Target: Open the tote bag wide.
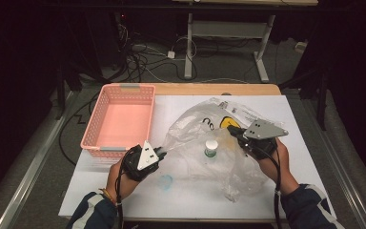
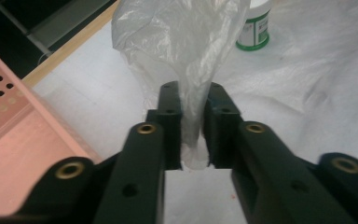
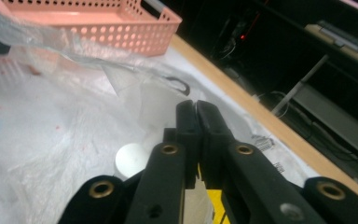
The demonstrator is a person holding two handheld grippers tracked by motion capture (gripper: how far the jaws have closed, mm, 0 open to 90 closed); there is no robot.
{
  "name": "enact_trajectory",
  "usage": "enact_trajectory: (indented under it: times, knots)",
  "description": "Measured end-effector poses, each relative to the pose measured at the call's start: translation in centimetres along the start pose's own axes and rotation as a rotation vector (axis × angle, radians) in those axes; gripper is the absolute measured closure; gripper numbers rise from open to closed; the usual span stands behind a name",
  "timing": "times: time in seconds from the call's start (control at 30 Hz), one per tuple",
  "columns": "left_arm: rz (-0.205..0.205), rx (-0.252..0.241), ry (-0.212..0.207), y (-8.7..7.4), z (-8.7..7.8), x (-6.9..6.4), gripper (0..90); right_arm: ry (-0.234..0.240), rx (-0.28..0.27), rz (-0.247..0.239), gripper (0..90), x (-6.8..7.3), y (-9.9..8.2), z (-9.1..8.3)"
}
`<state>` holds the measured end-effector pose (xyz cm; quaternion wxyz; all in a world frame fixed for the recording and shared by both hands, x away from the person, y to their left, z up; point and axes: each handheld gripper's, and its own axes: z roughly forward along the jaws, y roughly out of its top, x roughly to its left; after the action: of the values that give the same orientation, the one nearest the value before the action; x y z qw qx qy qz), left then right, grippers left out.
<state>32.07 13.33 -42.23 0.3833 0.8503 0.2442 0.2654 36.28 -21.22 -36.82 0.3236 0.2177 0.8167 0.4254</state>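
Note:
A clear plastic bag (image 1: 190, 136) lies crumpled on the white table cover, stretched between my two grippers. Inside it stands a small white-capped bottle (image 1: 211, 148) with a green label. My left gripper (image 1: 161, 153) is at the bag's left end. In the left gripper view its jaws (image 2: 193, 93) are shut on a gathered strip of the bag (image 2: 182, 37), with the bottle (image 2: 254, 28) beyond. My right gripper (image 1: 231, 131) is at the bag's right side. Its jaws (image 3: 196, 107) are pressed together on the thin film, above the bottle's white cap (image 3: 130, 158).
A pink perforated basket (image 1: 91, 126) sits at the table's back left, close to my left gripper, and stands empty (image 2: 9, 140). The table's wooden far edge (image 3: 261, 121) runs just past the bag. A blue mark (image 1: 164, 181) is on the cover near the front.

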Motion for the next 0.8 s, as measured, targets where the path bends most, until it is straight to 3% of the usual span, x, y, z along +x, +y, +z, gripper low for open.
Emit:
enact_trajectory:
  times: [0.07, 0.17, 0.33, 0.47, 0.57, 0.67, 0.8]
  knots:
    - [-0.006, -0.001, -0.016, 0.1, 0.1, -0.1, 83.3, 0.007, 0.016, -0.003, 81.6, 0.1, -0.2, 0.4]
    - [0.003, -0.006, -0.022, 0.2, 0.2, -0.2, 84.0, 0.005, 0.006, 0.009, 64.1, 0.2, -0.3, 0.4]
    - [0.008, -0.004, -0.030, 0.3, 0.4, -0.4, 84.3, -0.009, -0.041, 0.016, 52.4, 0.5, 0.2, -1.3]
    - [0.012, 0.003, -0.023, 0.3, 0.5, -0.4, 84.4, 0.026, -0.066, 0.022, 45.9, 1.1, -0.1, -3.3]
    - [0.013, 0.007, -0.018, 0.3, 0.5, -0.5, 84.9, 0.068, -0.044, 0.024, 42.7, 1.9, -1.0, -4.6]
    - [0.018, 0.012, -0.016, 0.3, 0.6, -0.6, 85.0, 0.104, -0.023, -0.007, 40.4, 3.0, -2.3, -6.0]
    - [0.021, 0.021, -0.014, 0.3, 0.9, -0.7, 85.2, 0.119, -0.009, -0.010, 36.4, 3.6, -3.7, -7.7]
